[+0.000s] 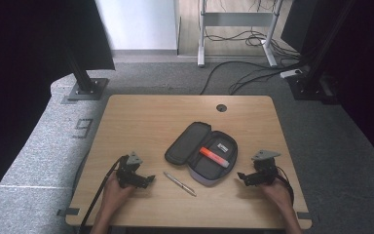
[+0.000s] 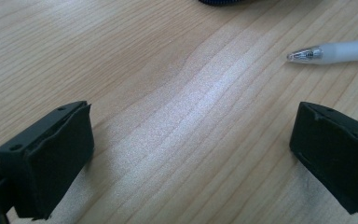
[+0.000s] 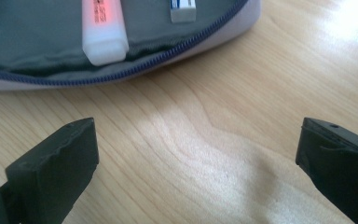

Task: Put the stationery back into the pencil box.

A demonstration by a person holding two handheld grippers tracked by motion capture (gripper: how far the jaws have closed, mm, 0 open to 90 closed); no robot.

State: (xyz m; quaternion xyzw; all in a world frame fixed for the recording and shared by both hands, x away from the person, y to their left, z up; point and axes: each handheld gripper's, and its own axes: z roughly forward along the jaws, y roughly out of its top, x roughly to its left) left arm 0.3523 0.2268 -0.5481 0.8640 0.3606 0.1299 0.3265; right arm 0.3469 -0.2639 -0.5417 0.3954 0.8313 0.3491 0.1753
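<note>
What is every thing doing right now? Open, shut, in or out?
Pencil case: unzipped, lying open.
Highlighter: inside the case, capped.
Eraser: inside the case.
Pen: out on the table.
Left tongs: open, holding nothing.
Right tongs: open, holding nothing.

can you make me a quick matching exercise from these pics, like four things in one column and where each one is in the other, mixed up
Things:
1. pen
2. orange highlighter
3. eraser
4. left gripper

Places:
A. inside the open pencil case, near its far edge
B. on bare table in front of the case
C. near the table's left front, jaws open
D. lying across the middle of the case's open half

Pairs: 1-B, 2-D, 3-A, 4-C
</note>
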